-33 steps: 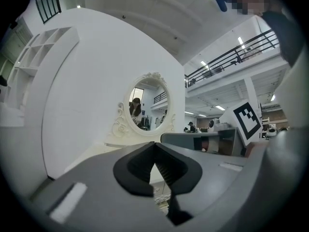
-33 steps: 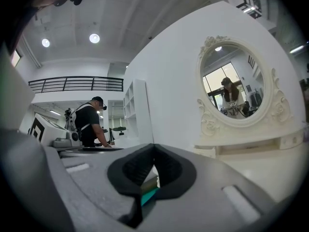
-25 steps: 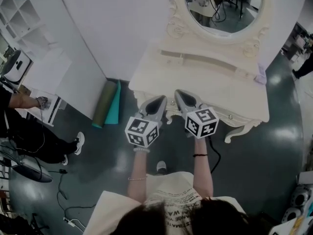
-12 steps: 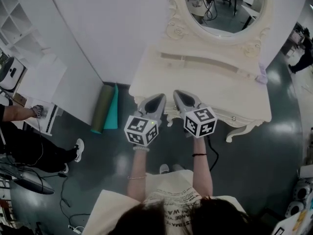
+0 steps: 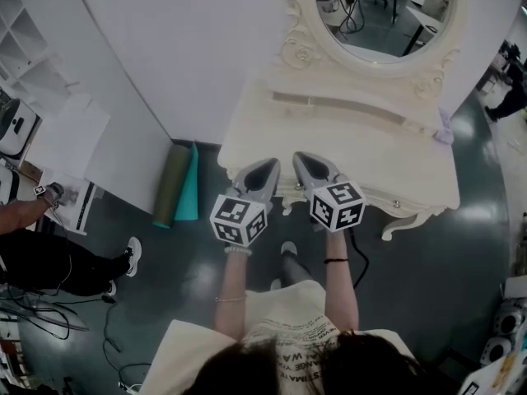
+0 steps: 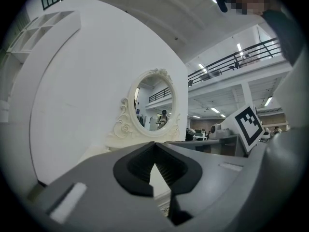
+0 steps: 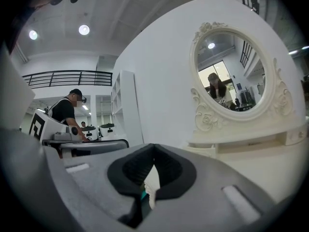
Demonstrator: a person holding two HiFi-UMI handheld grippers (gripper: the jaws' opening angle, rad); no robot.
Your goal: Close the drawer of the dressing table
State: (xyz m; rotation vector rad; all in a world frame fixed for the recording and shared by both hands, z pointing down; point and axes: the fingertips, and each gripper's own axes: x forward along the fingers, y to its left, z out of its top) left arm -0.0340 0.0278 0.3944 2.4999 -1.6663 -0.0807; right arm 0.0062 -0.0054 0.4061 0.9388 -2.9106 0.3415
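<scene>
The cream dressing table (image 5: 354, 151) with its oval mirror (image 5: 379, 15) stands against the white wall. Its carved front rail (image 5: 375, 196) carries a small knob (image 5: 394, 205). I cannot tell from above whether the drawer stands out. My left gripper (image 5: 269, 167) and right gripper (image 5: 301, 160) sit side by side over the table's front edge, both pointing at the mirror. In the left gripper view the left gripper (image 6: 154, 144) is shut with nothing between its pads. The right gripper (image 7: 153, 146) is likewise shut and empty, and the mirror (image 7: 231, 71) rises ahead.
Rolled green and teal mats (image 5: 179, 179) lie on the dark floor left of the table. A person (image 5: 49, 257) sits at the far left beside a white shelf unit (image 5: 25, 23). A small purple item (image 5: 445, 127) lies on the table's right end. Cables trail on the floor.
Both grippers have edged a little toward the table and stay shut. My foot has stepped forward under them. The person at the left has shifted back.
</scene>
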